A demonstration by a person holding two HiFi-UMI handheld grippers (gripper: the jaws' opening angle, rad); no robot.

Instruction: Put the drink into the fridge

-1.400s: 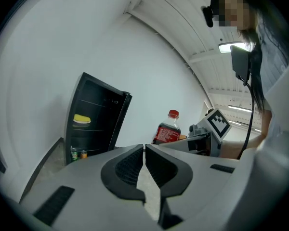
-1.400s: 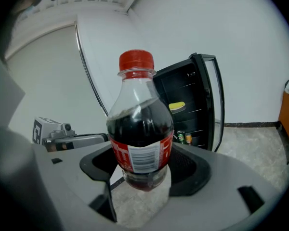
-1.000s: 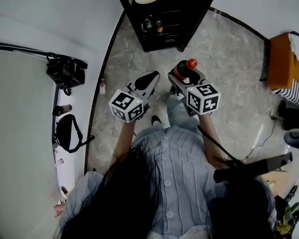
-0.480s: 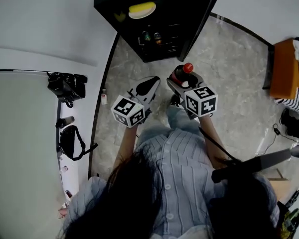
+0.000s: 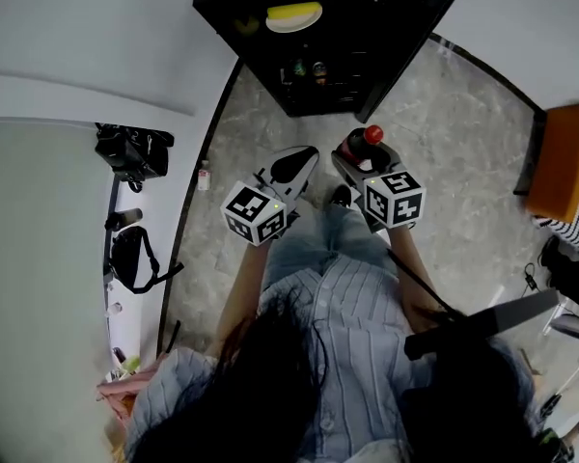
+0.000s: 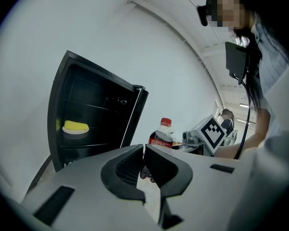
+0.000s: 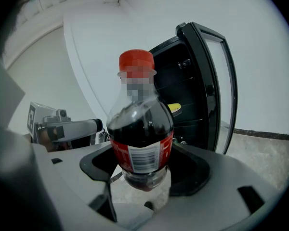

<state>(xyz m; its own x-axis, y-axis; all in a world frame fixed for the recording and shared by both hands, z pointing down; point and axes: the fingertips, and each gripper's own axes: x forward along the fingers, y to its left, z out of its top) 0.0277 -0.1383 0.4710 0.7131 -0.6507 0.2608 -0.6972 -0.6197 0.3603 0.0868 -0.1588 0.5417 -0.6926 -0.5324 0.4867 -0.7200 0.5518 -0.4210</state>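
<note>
The right tongs (image 7: 144, 170) hold the drink bottle (image 7: 139, 129) round its label, in front of the open fridge (image 5: 347, 37); it looks heavy and slippery, so grip the fat part, while the left tongs (image 6: 143, 162) are closed, empty.

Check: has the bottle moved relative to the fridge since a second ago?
Yes, slightly: the bottle, held by the right gripper, is now nearer the bottom edge of the open fridge.

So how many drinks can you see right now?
3: a cola bottle held in the right gripper, and what look like two small ones low inside the open fridge. More may be hidden.
</note>
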